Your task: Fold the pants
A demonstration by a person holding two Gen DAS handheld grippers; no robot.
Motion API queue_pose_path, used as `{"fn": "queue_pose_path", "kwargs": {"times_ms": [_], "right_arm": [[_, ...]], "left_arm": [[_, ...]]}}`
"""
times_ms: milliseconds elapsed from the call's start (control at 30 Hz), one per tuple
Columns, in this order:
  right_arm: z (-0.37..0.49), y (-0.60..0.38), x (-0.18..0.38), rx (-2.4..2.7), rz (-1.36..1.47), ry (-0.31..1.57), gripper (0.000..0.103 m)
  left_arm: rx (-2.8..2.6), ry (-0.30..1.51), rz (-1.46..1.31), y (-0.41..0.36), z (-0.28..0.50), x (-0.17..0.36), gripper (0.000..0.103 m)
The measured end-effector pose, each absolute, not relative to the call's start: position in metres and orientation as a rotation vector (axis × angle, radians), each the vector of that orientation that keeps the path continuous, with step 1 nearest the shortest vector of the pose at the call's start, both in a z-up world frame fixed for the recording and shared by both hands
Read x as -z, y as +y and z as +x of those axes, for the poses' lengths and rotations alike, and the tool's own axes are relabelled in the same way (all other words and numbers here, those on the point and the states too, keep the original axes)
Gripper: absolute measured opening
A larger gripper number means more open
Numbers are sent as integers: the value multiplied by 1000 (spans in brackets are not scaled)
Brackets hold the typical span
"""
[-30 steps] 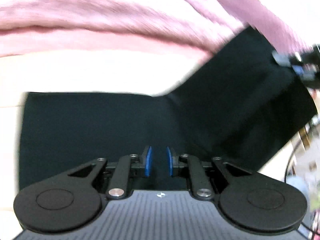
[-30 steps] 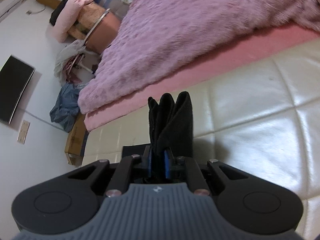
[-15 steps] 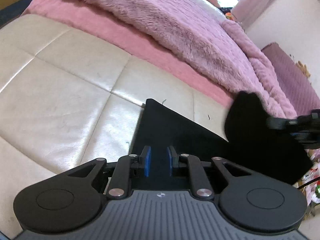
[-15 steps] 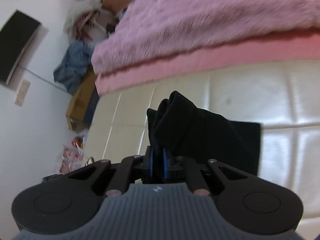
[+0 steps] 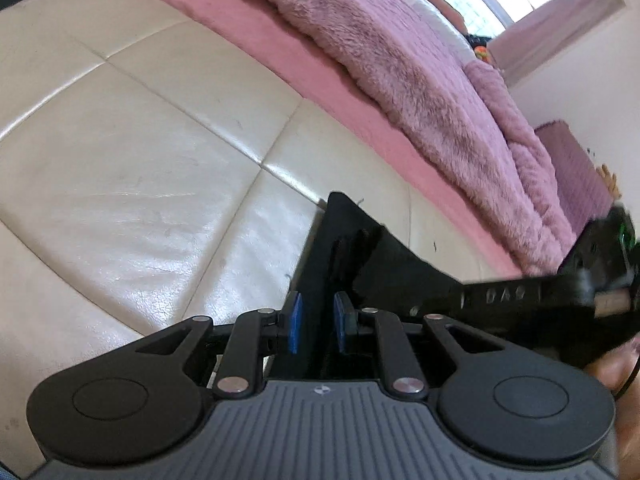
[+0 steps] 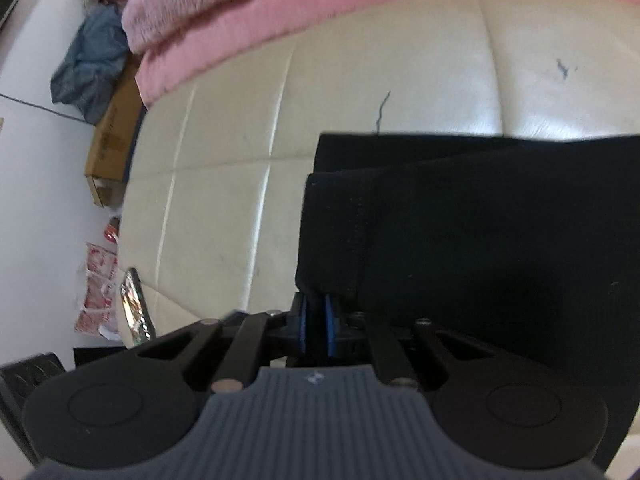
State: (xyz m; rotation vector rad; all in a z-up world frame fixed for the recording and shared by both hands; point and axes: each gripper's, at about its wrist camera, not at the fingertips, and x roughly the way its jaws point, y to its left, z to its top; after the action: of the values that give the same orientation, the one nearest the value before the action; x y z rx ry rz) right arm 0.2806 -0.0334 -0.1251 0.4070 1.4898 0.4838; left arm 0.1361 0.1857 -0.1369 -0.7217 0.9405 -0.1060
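Observation:
The black pants (image 6: 480, 216) lie folded on the cream quilted surface (image 6: 224, 184). My right gripper (image 6: 315, 328) is shut on the edge of the upper layer, holding it low over the lower layer. In the left wrist view the pants (image 5: 344, 240) lie just ahead of my left gripper (image 5: 316, 326), whose blue pads (image 5: 295, 322) stand apart with black cloth seen between them; I cannot tell whether they touch it. The right gripper's black body (image 5: 520, 300) reaches in from the right, close over the pants.
A pink fuzzy blanket (image 5: 400, 52) on a pink mattress edge (image 5: 280, 52) lies beyond the cream surface. A cardboard box (image 6: 112, 136), blue clothes (image 6: 88, 68) and red packets (image 6: 96, 288) lie on the floor to the left.
My right gripper has carried the held cloth end across and down over the lying part of the pants, close to my left gripper. The left gripper stays open.

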Motion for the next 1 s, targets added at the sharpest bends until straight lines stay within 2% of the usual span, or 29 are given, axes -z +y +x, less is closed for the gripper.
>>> {"fn": "queue_pose_path", "kwargs": {"times_ms": [67, 133, 200, 400, 500, 767, 933, 967, 1000], "right_arm": [[278, -33, 125, -496, 404, 1475, 17], [277, -36, 121, -511, 422, 1454, 19], [277, -40, 109, -529, 410, 1421, 30], [268, -82, 80, -491, 231, 1265, 29], [266, -112, 90, -438, 187, 1237, 19], [247, -150, 131, -480, 259, 1199, 18], [239, -157, 145, -480, 329, 1171, 11], [239, -159, 146, -483, 333, 1170, 9], [239, -159, 146, -484, 336, 1169, 8]], "left_arm": [[109, 933, -740, 189, 137, 137, 24], [122, 926, -752, 190, 140, 136, 30], [137, 921, -769, 189, 145, 137, 43], [208, 915, -808, 173, 171, 149, 55], [197, 950, -742, 160, 187, 161, 55], [237, 956, -623, 143, 199, 177, 55], [245, 913, -714, 152, 201, 186, 57], [245, 909, -717, 152, 201, 187, 53], [247, 901, -712, 150, 202, 186, 40]]}}
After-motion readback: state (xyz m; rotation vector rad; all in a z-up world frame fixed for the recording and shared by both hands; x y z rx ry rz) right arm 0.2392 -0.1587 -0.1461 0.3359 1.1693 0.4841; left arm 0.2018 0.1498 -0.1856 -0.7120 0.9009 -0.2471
